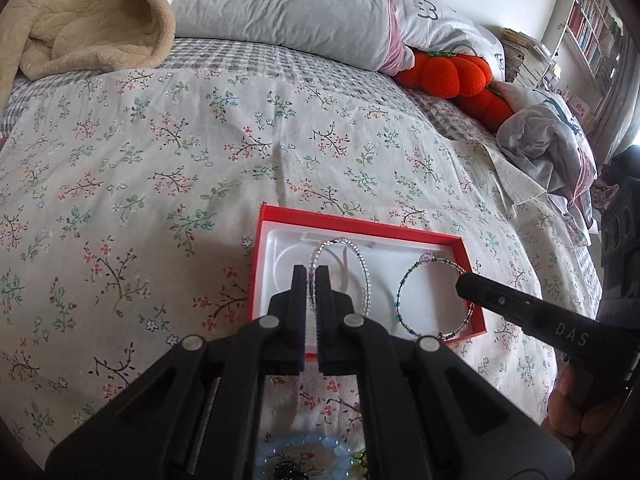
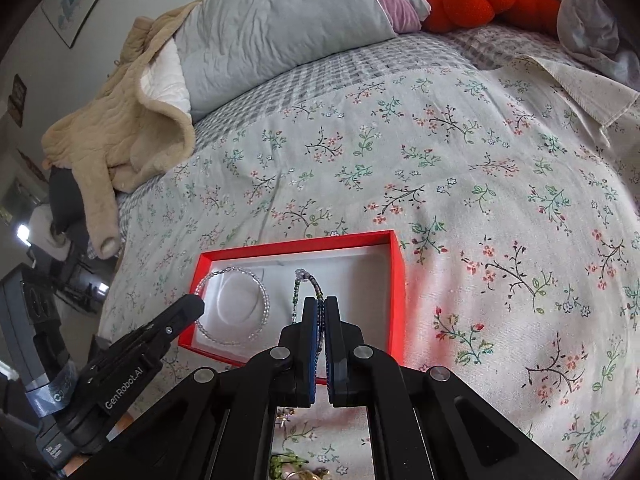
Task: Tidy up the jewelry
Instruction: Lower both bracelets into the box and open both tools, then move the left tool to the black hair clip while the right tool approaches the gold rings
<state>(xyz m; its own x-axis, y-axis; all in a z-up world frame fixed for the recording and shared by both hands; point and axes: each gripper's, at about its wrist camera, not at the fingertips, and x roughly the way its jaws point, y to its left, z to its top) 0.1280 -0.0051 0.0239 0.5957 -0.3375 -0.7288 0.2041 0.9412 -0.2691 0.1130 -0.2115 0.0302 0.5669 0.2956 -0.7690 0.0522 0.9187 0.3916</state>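
A red box (image 1: 360,222) with a white insert lies on the floral bedspread; it also shows in the right wrist view (image 2: 296,245). My left gripper (image 1: 311,276) is shut on a clear crystal bead bracelet (image 1: 362,264) and holds it over the box's left side. The same bracelet shows in the right wrist view (image 2: 262,300). My right gripper (image 2: 320,306) is shut on a dark green and blue bead bracelet (image 2: 297,296) over the box's right side. That bracelet shows in the left wrist view (image 1: 404,284), with the right gripper (image 1: 466,284) at its rim.
Loose jewelry lies near me under the grippers: a pale blue bead bracelet (image 1: 304,446) and green and gold pieces (image 2: 288,464). A beige blanket (image 1: 80,16), grey pillows (image 1: 288,4) and an orange plush (image 1: 456,72) lie at the far side of the bed.
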